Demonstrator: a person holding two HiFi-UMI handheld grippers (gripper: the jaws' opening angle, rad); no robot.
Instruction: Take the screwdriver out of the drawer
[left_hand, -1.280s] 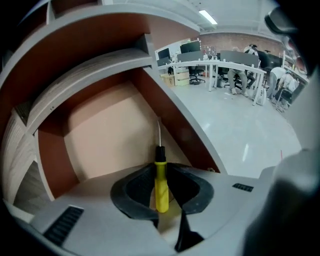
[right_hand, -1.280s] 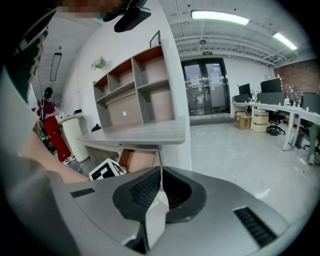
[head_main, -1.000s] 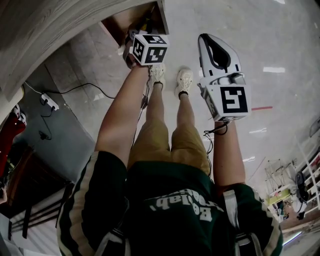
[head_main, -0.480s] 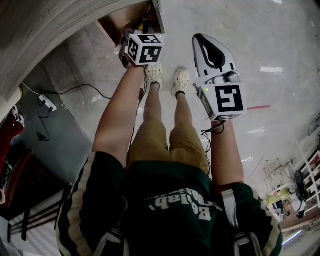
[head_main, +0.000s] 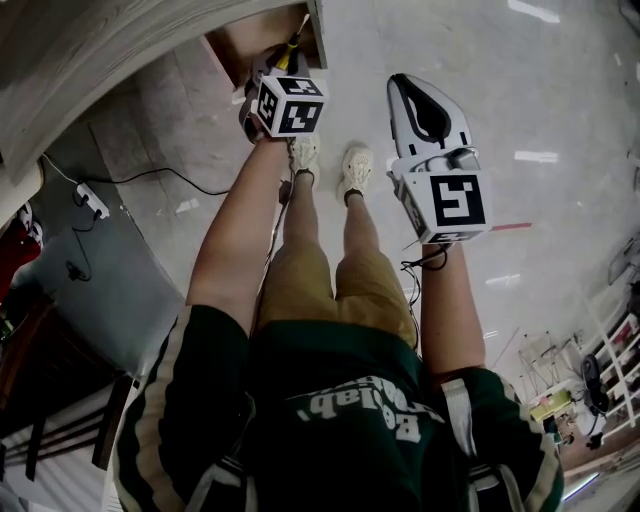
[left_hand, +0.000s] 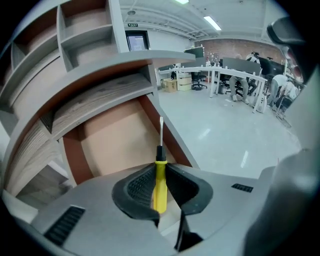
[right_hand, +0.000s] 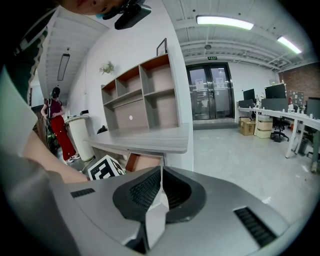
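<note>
- Open office, pale floor (head_main: 560, 90); grey desk (left_hand: 100, 95) with shelves.
- Drawer (left_hand: 115, 140) pulled out, brown inside.
- Right gripper (right_hand: 160, 187): jaws together, nothing between.
- Left gripper (left_hand: 160, 169) clamped on screwdriver (left_hand: 160, 180) by its yellow handle, blade forward, above drawer.
- Judgement: hold firm, lift clear of desk edge.

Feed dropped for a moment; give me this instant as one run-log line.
left gripper: shut on screwdriver | screwdriver: tip over open drawer | right gripper: shut, empty
</note>
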